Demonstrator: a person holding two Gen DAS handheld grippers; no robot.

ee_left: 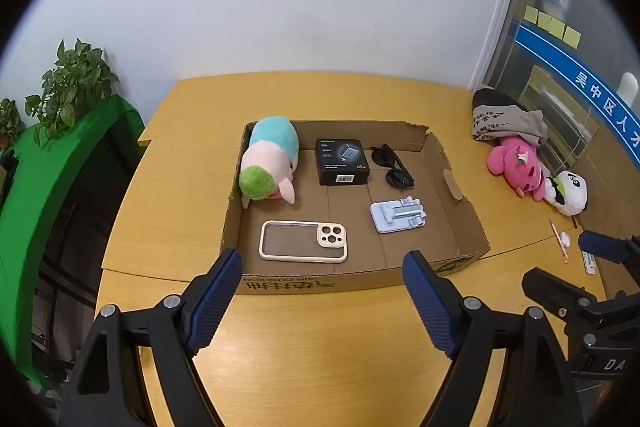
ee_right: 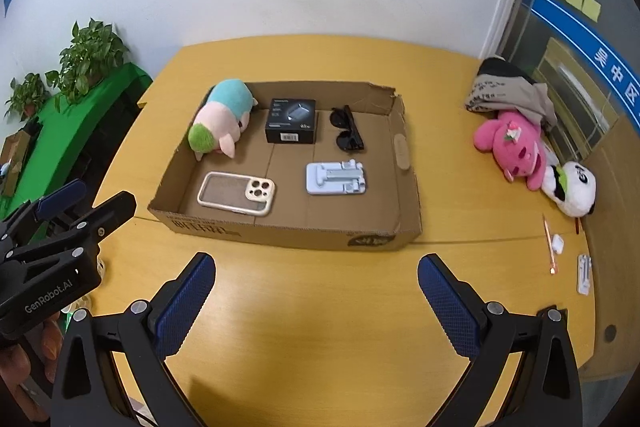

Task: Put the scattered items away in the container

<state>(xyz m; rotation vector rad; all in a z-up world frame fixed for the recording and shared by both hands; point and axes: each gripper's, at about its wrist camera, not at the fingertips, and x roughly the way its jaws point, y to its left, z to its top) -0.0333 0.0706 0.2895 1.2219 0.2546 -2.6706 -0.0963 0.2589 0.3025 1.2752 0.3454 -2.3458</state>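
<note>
Right now the big yellow wooden tabletop (ee_right: 320,307) carries a wide, shallow brown cardboard box (ee_right: 288,231) with low walls. Both grippers hang above the bare wood in front of the box, and each one is spread wide with nothing between its blue pads. The left gripper (ee_left: 322,301) points at the near wall of the box. The right gripper (ee_right: 316,303) sits a little further back from it.

Inside the box, a soft plush toy with a blue back, pink body and green head (ee_left: 270,163) lies in the far left corner, against the left wall. Beside it, in the middle of the back row, is a black square carton with a picture of a charger on top (ee_left: 342,161). A pair of black sunglasses (ee_left: 392,165) lies to the right of the carton. In the front row are a cream phone case with a see-through back (ee_left: 304,241) on the left and a pale blue folding phone stand (ee_left: 398,215) on the right.

Well apart, at the right edge of the tabletop, a bright pink plush toy (ee_right: 510,145) lies touching a small white and black panda plush (ee_right: 572,189).
</note>
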